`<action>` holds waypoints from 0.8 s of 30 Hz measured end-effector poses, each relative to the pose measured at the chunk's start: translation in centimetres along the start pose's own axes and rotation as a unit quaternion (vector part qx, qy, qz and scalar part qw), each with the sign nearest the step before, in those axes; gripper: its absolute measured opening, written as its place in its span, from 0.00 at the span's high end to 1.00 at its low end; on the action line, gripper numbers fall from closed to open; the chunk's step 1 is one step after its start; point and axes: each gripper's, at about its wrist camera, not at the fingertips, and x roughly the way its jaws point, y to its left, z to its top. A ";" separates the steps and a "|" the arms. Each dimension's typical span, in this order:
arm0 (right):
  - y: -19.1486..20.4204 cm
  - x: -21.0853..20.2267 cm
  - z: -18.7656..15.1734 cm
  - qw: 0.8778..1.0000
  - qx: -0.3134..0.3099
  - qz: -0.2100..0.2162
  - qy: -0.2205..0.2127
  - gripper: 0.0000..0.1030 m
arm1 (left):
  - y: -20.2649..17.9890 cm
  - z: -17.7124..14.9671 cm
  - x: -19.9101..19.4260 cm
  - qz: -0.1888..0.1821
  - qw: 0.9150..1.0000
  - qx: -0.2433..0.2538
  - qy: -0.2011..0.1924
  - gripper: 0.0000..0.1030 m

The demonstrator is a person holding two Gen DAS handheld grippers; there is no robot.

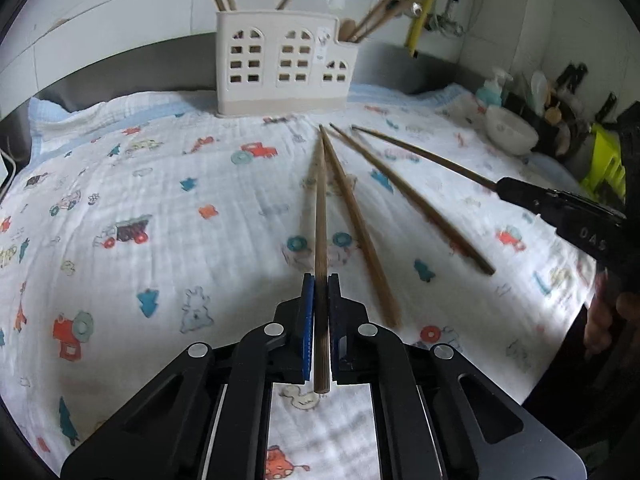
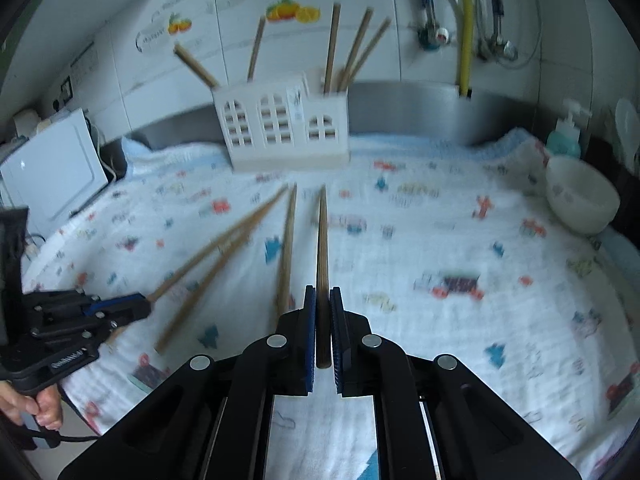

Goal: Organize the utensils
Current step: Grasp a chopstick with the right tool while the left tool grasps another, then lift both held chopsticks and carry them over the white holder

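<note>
Gripping one chopstick each, the left gripper (image 1: 321,280) and right gripper (image 2: 322,292) are clamped tight. Several chopsticks already stand in the holder (image 1: 285,68); two loose chopsticks (image 1: 360,228) lie on the cloth (image 1: 160,200) between them, so roughly half remains.

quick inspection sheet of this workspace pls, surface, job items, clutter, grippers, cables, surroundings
surface: printed cloth covers the counter.
job's things: four loose chopsticks; two lie on the cloth; white utensil holder at the back already holds chopsticks.
clutter: white bowl and soap dispenser at the right edge.
grippers: left gripper shut on a chopstick; right gripper shut on another chopstick.
cables: white cable beside the white appliance.
surroundings: tiled wall, yellow hose, fruit stickers.
</note>
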 end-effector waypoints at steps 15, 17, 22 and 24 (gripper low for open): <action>-0.4 -5.0 9.2 0.995 -0.017 0.021 -0.097 0.93 | 1.7 5.6 -3.9 -0.031 0.993 -0.024 -0.109 0.95; -0.1 -5.2 10.2 0.994 -0.025 0.021 -0.102 0.93 | 1.9 6.1 -4.0 -0.036 0.993 -0.027 -0.111 0.95; 0.2 -5.2 13.0 0.992 -0.039 0.020 -0.116 0.93 | 2.1 8.2 -4.7 -0.031 0.992 -0.013 -0.124 0.95; 0.3 -5.3 14.4 0.991 -0.042 0.015 -0.127 0.93 | 2.3 9.1 -5.1 -0.032 0.991 -0.010 -0.127 0.95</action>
